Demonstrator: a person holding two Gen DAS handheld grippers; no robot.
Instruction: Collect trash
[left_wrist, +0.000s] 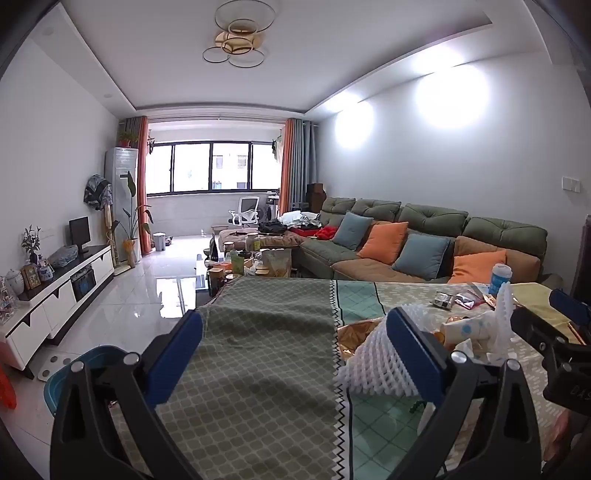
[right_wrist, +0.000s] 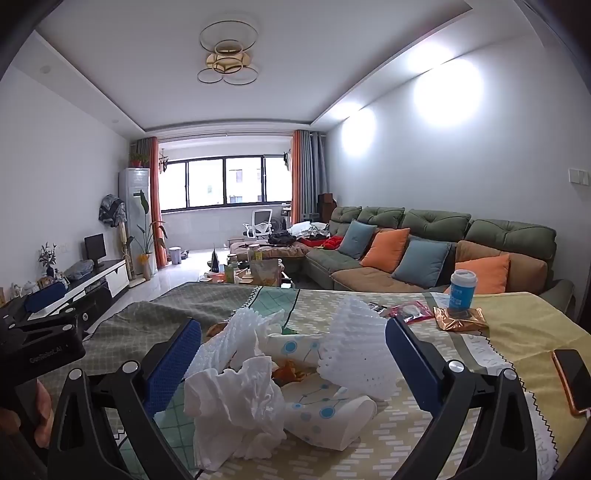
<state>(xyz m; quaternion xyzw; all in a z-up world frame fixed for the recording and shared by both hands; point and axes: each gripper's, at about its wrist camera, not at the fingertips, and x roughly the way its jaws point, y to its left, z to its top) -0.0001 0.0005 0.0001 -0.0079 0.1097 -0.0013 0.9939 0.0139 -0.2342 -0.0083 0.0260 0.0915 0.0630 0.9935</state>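
Right gripper (right_wrist: 293, 350) spread wide, holding nothing, crumpled white tissue (right_wrist: 236, 402), foam netting (right_wrist: 354, 347), paper cups (right_wrist: 325, 413)

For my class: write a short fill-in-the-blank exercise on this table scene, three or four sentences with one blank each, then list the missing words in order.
1. The jaws of the right gripper stand ____.
2. The crumpled tissue lies between the right gripper's ____ pads.
3. The blue cup stands on a ____ foil wrapper.
4. The phone lies near the table's ____ edge in the right wrist view.

Missing words: open; blue; gold; right
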